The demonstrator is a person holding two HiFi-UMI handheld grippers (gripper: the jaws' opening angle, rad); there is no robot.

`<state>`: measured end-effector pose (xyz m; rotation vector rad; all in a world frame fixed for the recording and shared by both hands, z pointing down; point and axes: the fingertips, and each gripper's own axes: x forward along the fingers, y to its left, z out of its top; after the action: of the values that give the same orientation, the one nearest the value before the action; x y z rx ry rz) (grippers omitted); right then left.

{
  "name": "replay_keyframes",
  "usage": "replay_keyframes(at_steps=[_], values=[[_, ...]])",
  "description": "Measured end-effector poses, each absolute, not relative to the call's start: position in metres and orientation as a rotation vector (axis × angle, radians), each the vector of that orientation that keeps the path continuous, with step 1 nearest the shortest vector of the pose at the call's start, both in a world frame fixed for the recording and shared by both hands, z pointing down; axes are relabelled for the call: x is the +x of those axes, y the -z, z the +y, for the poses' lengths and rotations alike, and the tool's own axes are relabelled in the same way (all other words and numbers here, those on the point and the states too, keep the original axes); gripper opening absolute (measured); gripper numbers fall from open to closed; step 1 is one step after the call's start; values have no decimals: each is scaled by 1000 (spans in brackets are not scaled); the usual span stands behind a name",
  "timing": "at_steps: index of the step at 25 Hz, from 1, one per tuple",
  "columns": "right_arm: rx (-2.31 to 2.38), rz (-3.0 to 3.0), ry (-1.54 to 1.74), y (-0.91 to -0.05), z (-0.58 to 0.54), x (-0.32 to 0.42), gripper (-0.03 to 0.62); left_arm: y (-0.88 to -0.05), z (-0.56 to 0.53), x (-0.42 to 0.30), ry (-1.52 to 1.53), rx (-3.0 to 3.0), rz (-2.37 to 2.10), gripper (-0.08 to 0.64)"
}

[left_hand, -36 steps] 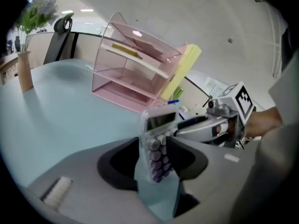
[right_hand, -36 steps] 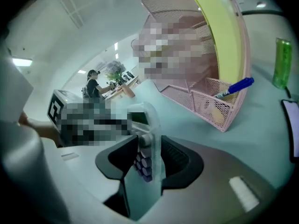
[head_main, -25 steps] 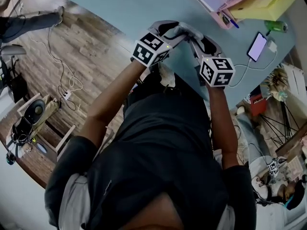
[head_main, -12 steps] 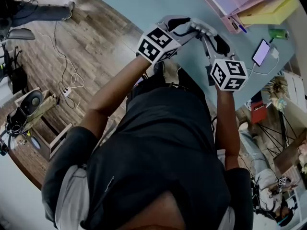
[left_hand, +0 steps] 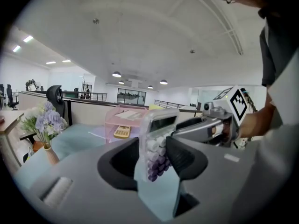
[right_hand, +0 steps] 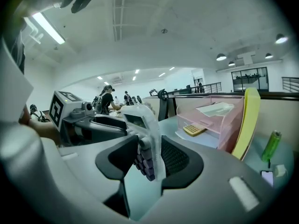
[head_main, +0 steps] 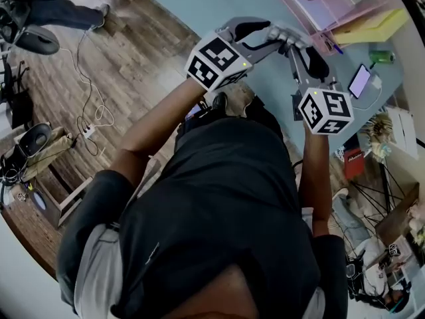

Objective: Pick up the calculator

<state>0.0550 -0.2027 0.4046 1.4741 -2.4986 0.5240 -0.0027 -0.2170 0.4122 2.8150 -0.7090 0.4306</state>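
Arms outstretched, left tongs (left_hand: pixel 156 158) and right tongs (right_hand: pixel 148 158) meet — both clamp the calculator (left_hand: pixel 158 133). It stands upright, display uppermost.

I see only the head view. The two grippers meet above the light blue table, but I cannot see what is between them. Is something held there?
Observer: Yes. The left gripper view shows the left gripper shut on a white plastic calculator with white and purple keys.
Operator: And the right gripper?
Observer: The right gripper clamps the same calculator from the opposite side, pads pressing both faces.
Operator: Does it rest on the table?
Observer: It seems not. Bare light blue table shows below its lower edge.
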Motion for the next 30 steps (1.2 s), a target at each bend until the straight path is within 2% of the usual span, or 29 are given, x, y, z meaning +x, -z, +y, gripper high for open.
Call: replay_keyframes(at_steps=[16, 30], values=[[1496, -2530, -73, -301, -156, -1, 140, -311, -172, -57, -158, 3024, -801, 233], [1490, -2518, 9, -281, -116, -35, 137, -305, -132, -92, -110, 3030, -754, 233]])
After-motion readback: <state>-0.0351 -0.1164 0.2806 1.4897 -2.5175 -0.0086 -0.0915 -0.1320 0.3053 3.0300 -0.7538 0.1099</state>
